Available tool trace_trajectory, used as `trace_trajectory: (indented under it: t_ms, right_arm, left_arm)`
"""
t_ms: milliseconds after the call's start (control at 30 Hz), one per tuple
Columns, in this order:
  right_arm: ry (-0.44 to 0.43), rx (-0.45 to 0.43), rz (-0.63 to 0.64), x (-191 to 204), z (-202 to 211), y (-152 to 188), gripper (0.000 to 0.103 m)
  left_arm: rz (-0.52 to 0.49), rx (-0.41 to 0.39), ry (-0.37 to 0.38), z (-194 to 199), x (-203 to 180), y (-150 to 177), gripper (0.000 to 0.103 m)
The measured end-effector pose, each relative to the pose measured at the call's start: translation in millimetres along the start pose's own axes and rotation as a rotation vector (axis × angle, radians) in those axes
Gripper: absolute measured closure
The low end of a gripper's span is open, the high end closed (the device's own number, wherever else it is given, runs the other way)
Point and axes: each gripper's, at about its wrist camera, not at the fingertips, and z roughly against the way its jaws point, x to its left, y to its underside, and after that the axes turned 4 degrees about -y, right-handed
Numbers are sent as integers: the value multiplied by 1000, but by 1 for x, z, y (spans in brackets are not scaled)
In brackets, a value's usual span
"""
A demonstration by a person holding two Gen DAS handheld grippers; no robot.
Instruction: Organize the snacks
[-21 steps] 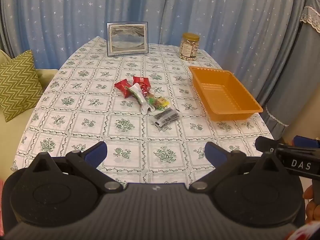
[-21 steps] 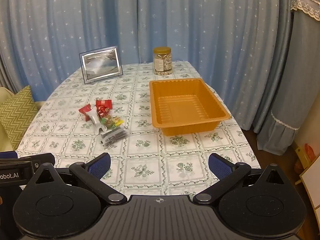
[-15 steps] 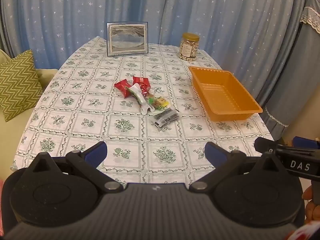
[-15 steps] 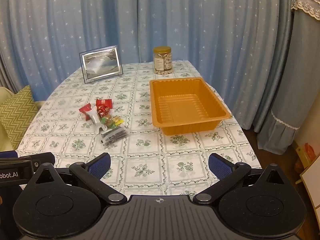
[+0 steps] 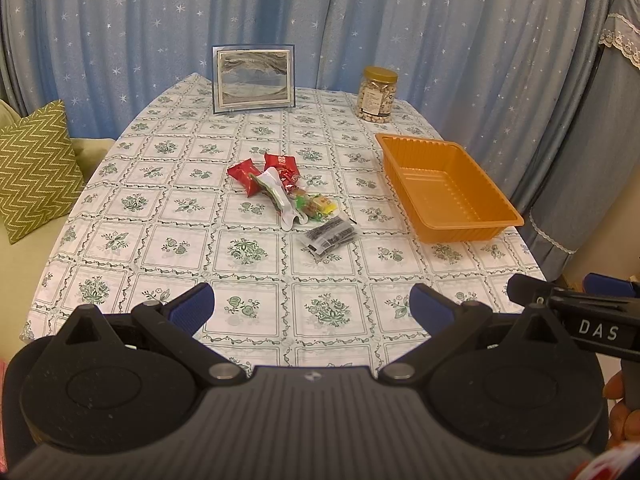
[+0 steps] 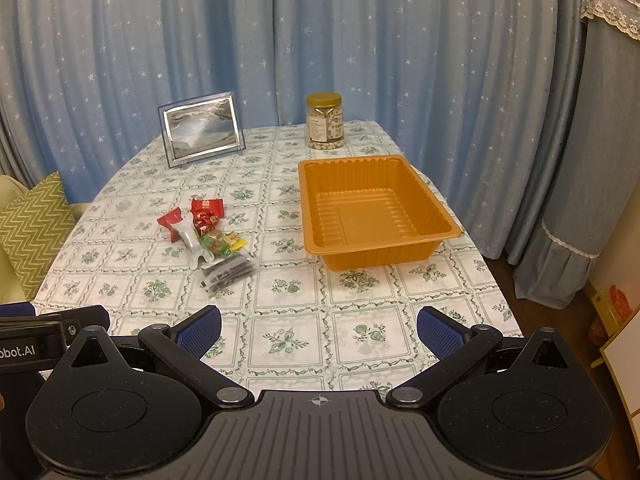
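A small pile of snacks lies mid-table: red packets (image 5: 243,171) (image 6: 207,209), a white pouch (image 5: 276,196), small coloured candies (image 5: 316,207) and a dark clear packet (image 5: 330,235) (image 6: 227,271). An empty orange tray (image 5: 476,229) (image 6: 379,256) stands to their right. My left gripper (image 5: 310,307) is open and empty above the near table edge. My right gripper (image 6: 318,330) is open and empty, also at the near edge, well short of the tray.
A framed picture (image 5: 253,79) (image 6: 203,133) and a jar of nuts (image 5: 377,94) (image 6: 325,121) stand at the far end of the table (image 5: 248,252). Blue curtains surround it. A green zigzag cushion (image 5: 34,168) sits left.
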Motion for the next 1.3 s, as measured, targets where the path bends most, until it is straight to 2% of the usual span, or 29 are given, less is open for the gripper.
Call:
trace_trajectory:
  t_ms: [1033, 1300]
  right_arm:
    - [-3, -3, -10, 0, -1, 1, 0]
    - [-38, -6, -33, -2, -18, 2, 0]
  left_arm:
    - [7, 0, 4, -3, -5, 1, 0]
    - [62, -5, 27, -18, 16, -5, 0]
